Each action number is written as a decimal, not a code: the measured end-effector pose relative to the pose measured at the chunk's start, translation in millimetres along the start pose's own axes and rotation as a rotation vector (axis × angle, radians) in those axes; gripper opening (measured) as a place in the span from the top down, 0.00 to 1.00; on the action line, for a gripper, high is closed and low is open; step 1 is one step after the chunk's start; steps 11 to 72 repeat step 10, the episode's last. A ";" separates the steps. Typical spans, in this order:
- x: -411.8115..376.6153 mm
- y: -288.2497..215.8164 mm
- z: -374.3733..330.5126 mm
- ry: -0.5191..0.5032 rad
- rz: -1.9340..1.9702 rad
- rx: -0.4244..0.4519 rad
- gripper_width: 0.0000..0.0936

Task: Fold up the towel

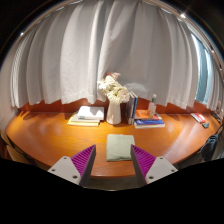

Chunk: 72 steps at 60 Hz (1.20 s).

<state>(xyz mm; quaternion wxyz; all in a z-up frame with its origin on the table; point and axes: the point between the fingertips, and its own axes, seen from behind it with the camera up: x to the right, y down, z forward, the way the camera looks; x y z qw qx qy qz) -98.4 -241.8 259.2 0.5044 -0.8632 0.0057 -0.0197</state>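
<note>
A pale green folded towel [120,147] lies flat on the wooden table [50,132], near its front edge. My gripper [113,160] hovers over that edge with its fingers open and empty. The purple pads [84,159] stand to either side of the towel's near end, and the towel sits just ahead of them and between them, with a gap on both sides. Nothing is held.
A white vase of pale flowers [114,97] stands at the table's middle back. A stack of books [87,116] lies to its left, a blue book [150,121] and a small bottle [153,104] to its right. White curtains [70,55] hang behind.
</note>
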 end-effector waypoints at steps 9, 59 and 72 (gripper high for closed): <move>-12.8 2.0 -7.3 0.006 0.002 0.003 0.27; -13.9 2.4 -8.0 0.007 0.002 0.003 0.27; -13.9 2.4 -8.0 0.007 0.002 0.003 0.27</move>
